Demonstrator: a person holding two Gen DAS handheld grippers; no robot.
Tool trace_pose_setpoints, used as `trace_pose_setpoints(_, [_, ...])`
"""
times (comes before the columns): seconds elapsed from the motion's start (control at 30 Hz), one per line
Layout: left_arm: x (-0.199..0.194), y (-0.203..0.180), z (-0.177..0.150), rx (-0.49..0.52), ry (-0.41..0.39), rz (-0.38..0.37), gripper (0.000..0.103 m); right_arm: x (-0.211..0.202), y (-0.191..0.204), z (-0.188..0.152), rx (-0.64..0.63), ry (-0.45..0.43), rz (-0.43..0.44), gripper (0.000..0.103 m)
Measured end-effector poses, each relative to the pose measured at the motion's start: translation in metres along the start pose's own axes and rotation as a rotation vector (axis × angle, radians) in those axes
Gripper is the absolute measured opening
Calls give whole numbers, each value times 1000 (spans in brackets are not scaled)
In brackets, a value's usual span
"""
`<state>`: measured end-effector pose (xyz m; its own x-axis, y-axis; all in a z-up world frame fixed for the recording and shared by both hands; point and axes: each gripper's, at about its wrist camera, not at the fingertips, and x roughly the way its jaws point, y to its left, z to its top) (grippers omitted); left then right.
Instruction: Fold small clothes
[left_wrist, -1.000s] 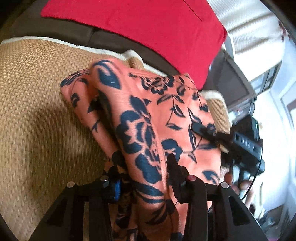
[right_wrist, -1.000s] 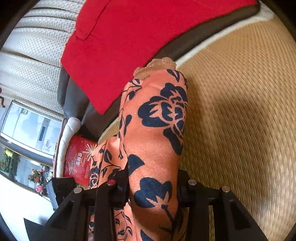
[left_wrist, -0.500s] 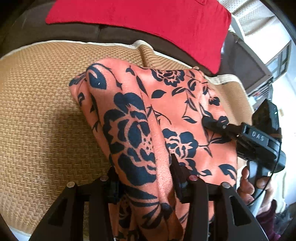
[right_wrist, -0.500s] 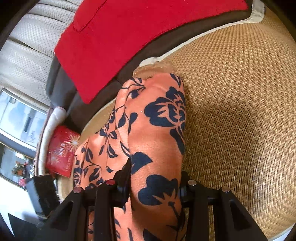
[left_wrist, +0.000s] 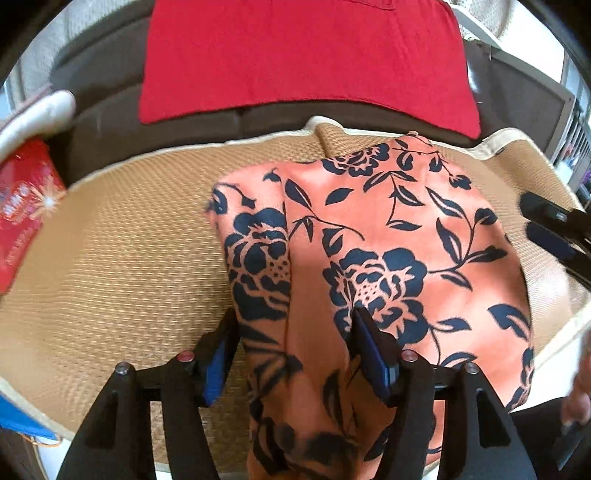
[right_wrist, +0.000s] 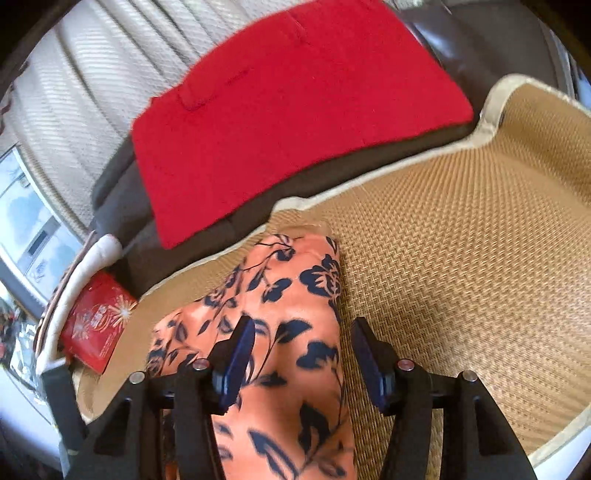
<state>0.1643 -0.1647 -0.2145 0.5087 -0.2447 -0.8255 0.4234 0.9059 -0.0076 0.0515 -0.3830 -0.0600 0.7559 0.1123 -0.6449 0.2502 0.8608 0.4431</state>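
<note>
An orange garment with dark blue flowers (left_wrist: 388, 236) lies folded on a woven tan seat mat (left_wrist: 122, 251); it also shows in the right wrist view (right_wrist: 295, 306). My left gripper (left_wrist: 295, 325) is open, its blue-padded jaws spread either side of the garment's near left edge, cloth running between them. My right gripper (right_wrist: 301, 336) is open too, jaws spread over the garment's near right edge. The right gripper shows at the right edge of the left wrist view (left_wrist: 554, 229).
A red cloth (left_wrist: 306, 55) hangs over the dark sofa back (left_wrist: 110, 122) behind the mat. A red packet (left_wrist: 22, 210) lies at the left end of the seat, also in the right wrist view (right_wrist: 98, 325). The mat's pale border (right_wrist: 495, 99) rims the seat.
Both grippers held the garment lifted and bunched; now it is laid down flat on the mat and both pairs of jaws have opened off it.
</note>
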Motion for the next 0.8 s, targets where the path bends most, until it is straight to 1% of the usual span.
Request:
trace_pose_setpoints(0.07, [-5,3,-3,12,-17,48,71,-12,3,-10,-39,8,5,58])
trace_pose_setpoints(0.1, [-6,3,-7,15,-23,67,73,-15,3,-15,-46,17,7,58])
trace_pose_setpoints(0.17, [-5,5,-12,9,-33,83,78,-15,6,-28,-66,61,10,58])
trace_pose_setpoints(0.23, [2,9,-13,-1,-39,90,83,-6,7,-38,-86,110,-15,58])
trace_pose_setpoints(0.27, [7,12,-12,-7,-39,87,85,6,8,-43,-99,157,-42,58])
trace_pose_setpoints(0.3, [11,15,-10,-16,-35,80,85,16,5,-48,-100,194,-59,58])
trace_pose_setpoints(0.37, [20,23,-5,-51,-28,53,88,33,3,-52,-85,241,-70,58])
trace_pose_setpoints(0.43, [27,30,2,-61,-29,41,89,43,6,-48,-95,241,-79,58])
trace_pose_setpoints(0.5, [34,37,11,-64,-31,25,89,49,16,-42,-154,210,-116,58])
trace_pose_setpoints(0.57, [43,41,21,-63,-38,25,89,56,26,-38,-193,184,-147,58])
trace_pose_setpoints(0.67, [51,50,31,-80,-58,23,89,69,35,-29,-205,149,-172,58])
trace_pose_setpoints(0.8, [47,53,30,-105,-63,19,90,77,42,-23,-193,126,-191,58])
